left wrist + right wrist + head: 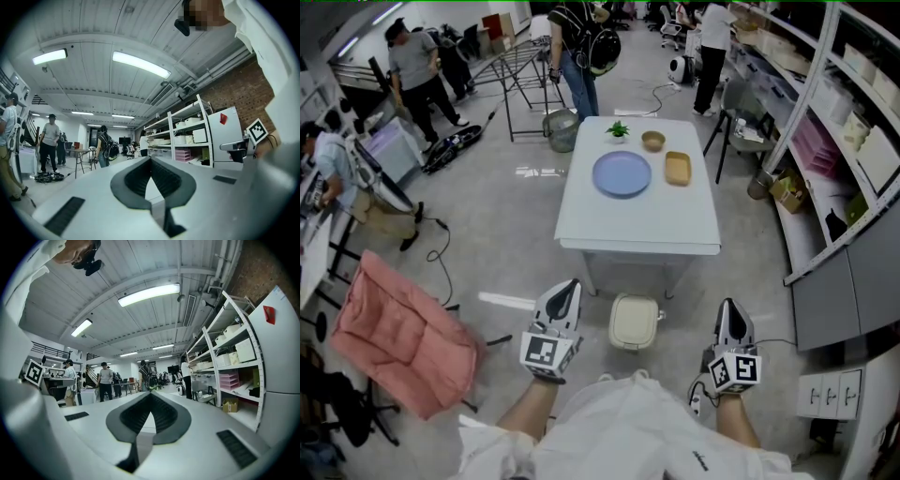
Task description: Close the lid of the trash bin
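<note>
In the head view, we see the trash bin (635, 322) on the floor, just at the near edge of the white desk (675, 230). The left gripper (567, 286) is to its left and the right gripper (729, 306) to its right, and both are apart from it. From straight above we cannot tell how far its cream lid stands open. Our worry is that the bin looks light and sits free on the floor. A push that lands off-centre on the lid could slide the bin under the desk or tip it rather than shut it. The desk's near edge hangs just beyond the bin, and a gripper coming down could knock it.

In the left gripper view, the left gripper (150, 160) has its fingers pressed together with nothing between them. It points level across the room, toward the shelves (185, 138) on the right, and the bin is out of this view. We judge that a reach downward would begin blind and could miss the lid.

In the right gripper view, the right gripper (151, 395) is likewise closed and empty. It points level, with no bin in sight. Closed fingers make a narrow tip that could slip off a smooth lid. If both grippers come in together, they might collide over the bin.
</note>
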Motion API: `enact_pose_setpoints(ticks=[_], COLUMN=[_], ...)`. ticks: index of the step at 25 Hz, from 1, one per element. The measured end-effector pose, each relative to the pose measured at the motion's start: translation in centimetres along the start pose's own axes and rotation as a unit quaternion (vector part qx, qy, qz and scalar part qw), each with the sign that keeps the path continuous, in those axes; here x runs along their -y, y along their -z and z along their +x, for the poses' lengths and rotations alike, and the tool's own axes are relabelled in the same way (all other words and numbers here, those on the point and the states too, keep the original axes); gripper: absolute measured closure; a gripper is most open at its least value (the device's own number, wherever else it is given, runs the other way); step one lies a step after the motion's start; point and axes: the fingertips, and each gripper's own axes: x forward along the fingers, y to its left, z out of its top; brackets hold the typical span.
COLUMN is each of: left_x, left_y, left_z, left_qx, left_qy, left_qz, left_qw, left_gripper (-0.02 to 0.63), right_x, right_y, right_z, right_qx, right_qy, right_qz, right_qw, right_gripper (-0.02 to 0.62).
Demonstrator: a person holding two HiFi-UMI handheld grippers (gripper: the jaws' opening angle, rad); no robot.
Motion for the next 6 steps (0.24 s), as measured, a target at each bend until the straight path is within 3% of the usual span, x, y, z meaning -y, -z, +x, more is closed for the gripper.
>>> enact_pose_setpoints(ticks=[6], left_x=[0.09], left_y=[-0.06], left_z=[0.33], left_qx=[0.001], left_qy=[0.003], left_qz=[0.0], left_qw=[1.0], left_gripper=[0.581], right_x=[0.02], right_y=[0.18], right_z=[0.24], right_qx=[0.001], right_qy=[-0.002], right_qz=[0.001], right_qw=[1.0], right_gripper=[0.578])
